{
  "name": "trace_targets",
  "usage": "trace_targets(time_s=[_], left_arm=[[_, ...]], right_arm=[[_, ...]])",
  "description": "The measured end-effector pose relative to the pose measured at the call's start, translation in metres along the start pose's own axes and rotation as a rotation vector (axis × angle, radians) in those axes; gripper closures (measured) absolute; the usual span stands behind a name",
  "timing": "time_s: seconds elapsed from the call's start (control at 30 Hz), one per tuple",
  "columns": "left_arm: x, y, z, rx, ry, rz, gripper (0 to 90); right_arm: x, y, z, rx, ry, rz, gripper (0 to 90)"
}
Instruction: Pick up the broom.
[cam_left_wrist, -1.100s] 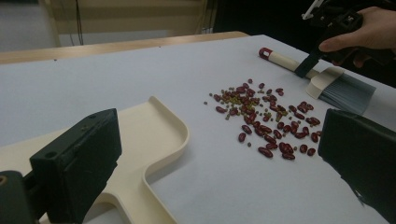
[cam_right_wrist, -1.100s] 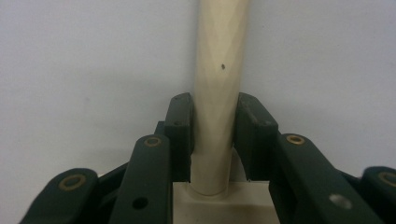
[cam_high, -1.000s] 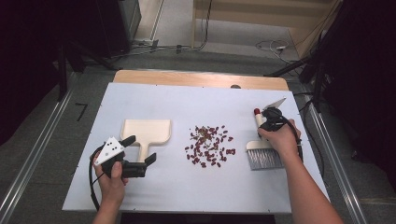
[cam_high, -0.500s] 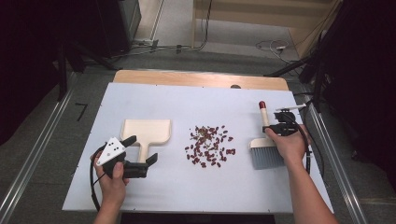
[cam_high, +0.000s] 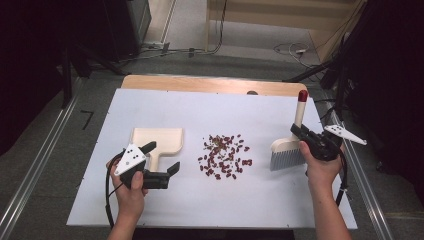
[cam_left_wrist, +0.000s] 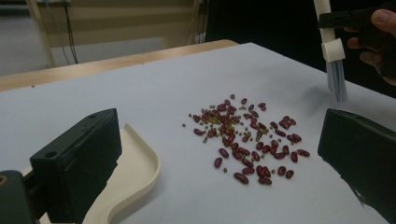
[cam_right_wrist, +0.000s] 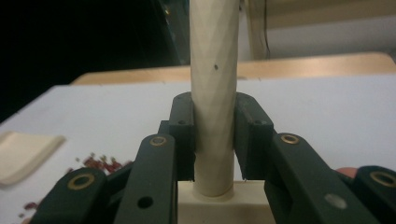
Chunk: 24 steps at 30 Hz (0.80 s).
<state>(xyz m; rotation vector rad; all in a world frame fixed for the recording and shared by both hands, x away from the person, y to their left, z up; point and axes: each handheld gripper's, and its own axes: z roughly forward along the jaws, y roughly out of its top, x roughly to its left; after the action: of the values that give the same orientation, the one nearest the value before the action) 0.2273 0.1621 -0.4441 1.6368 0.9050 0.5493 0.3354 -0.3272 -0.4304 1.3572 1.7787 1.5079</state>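
— Beans (cam_high: 224, 155) lie scattered loose at the middle of the white table (cam_high: 250, 200), with the cream dustpan (cam_high: 159, 141) just at their 9 o'clock and the brush (cam_high: 291, 144) at their 3 o'clock. What would make this step go well?

— Judging by the layout, the step in hand is sweeping the pile into the pan. The brush's bristles should land on the far side of the beans, at their 3 o'clock edge, and draw toward 9 o'clock in short low strokes; round beans will likely roll and scatter if flicked hard. The pan's open lip probably needs steadying, or it will slide away.

— How do the hands stand?

— The right gripper (cam_right_wrist: 214, 140) has its jaws clamped on the brush's pale handle just above the head; the person's right hand (cam_high: 320, 165) holds the brush upright, red tip toward 12 o'clock, bristles down near the table surface. The left gripper (cam_high: 162, 162) rests low at the table's 8 o'clock, jaws spread apart around nothing, with the pan's handle between them in the high view; the left hand (cam_high: 131, 187) wraps its body from below
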Motion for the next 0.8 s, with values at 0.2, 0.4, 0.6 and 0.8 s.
trace_targets(time_s=[0.2,0.4,0.6,0.8], left_arm=[[-0.014,0.016,0.019,-0.014,-0.074,0.017,0.1],[-0.036,0.026,0.036,0.009,-0.182,-0.003,2.7],[-0.051,0.030,0.045,0.053,-0.246,-0.084,6.6],[-0.065,0.034,0.051,0.103,-0.284,-0.093,15.3]], right_arm=[[0.028,0.012,-0.012,-0.095,0.060,-0.079,69.9],[0.071,0.012,-0.007,-0.116,0.126,-0.136,69.9],[0.114,0.003,0.002,-0.107,0.191,-0.197,69.8],[0.142,-0.005,0.010,-0.097,0.237,-0.220,69.8]])
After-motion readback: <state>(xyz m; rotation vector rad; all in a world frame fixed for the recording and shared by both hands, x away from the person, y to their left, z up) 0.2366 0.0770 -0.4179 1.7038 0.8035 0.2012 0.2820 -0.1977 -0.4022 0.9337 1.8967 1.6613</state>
